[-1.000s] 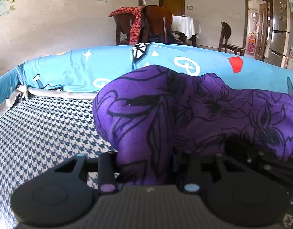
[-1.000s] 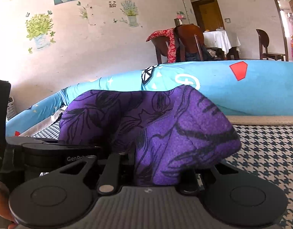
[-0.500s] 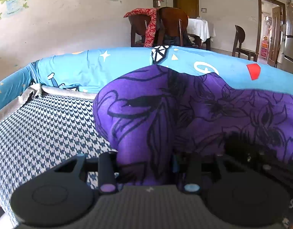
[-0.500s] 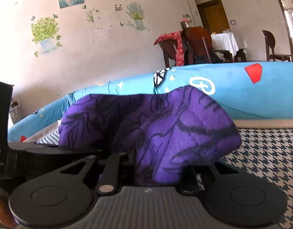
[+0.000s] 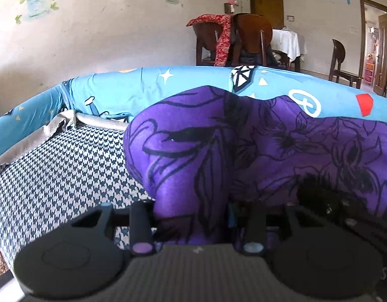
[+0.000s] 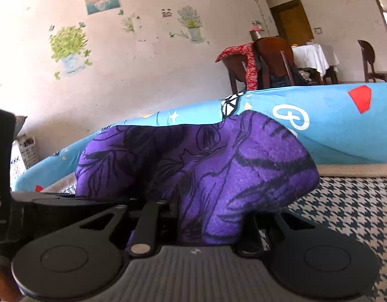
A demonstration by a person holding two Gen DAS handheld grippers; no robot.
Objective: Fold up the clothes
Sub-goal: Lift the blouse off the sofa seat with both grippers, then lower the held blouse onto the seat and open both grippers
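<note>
On the houndstooth bed (image 5: 55, 166), near its blue-quilted (image 6: 344, 136) far edge, both left gripper (image 5: 193, 226) and right gripper (image 6: 206, 226) clamp bunched purple garment (image 5: 244, 146) in their fingers; mid-fold, not yet laid flat.

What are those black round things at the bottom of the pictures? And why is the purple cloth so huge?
Those black shapes belong to two grabbing tools, a bit like big tongs. A person holds one in each hand, and each tool has a small camera looking forward along its two fingers. So one picture comes from the left gripper and the other from the right gripper. The purple cloth looks huge only because it sits right in front of the cameras. Each tool is pinching a bunch of that same cloth, and it is a piece of clothing being folded. Under it lies a checked sheet, with a blue cartoon blanket behind. Far off you can see chairs and a wall with flower stickers.
</note>
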